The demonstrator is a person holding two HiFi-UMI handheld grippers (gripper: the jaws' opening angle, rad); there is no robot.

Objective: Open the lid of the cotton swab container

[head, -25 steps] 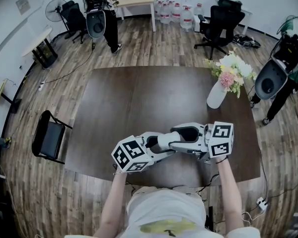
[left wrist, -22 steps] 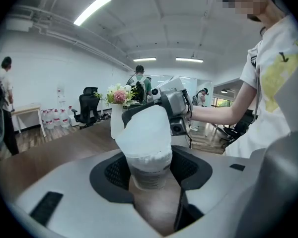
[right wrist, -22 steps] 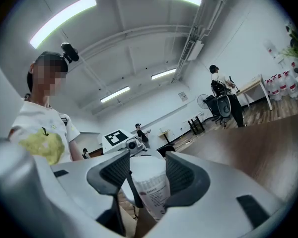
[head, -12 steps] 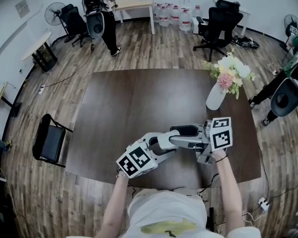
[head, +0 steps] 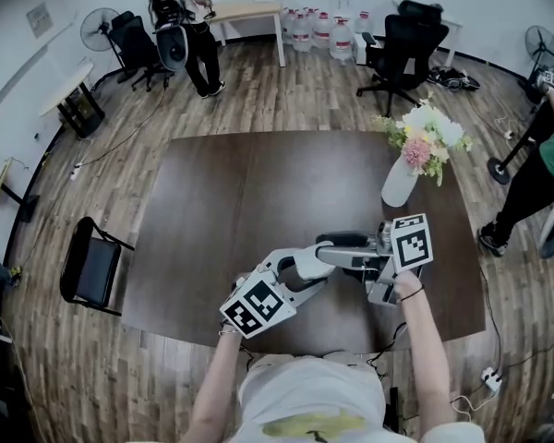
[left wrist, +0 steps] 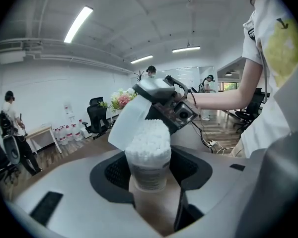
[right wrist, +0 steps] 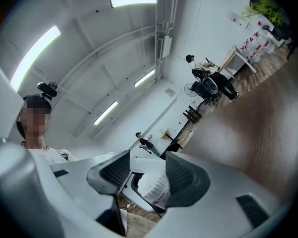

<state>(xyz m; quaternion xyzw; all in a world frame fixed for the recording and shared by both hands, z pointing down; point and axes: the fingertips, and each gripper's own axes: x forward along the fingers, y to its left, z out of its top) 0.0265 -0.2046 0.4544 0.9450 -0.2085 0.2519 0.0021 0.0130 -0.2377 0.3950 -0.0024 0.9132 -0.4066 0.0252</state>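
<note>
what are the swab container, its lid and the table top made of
container: looks like clear glossy plastic, since the white swabs show through its wall.
lid: probably milky, semi-matte plastic, a thin flap tilted open.
table: dark brown wood or wood-look laminate, faint grain, low sheen; which one is unclear.

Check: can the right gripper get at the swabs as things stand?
Probably not directly. The swabs are exposed in the container held by the left gripper, but the right gripper is closed on the lid, so it must let go first.
</note>
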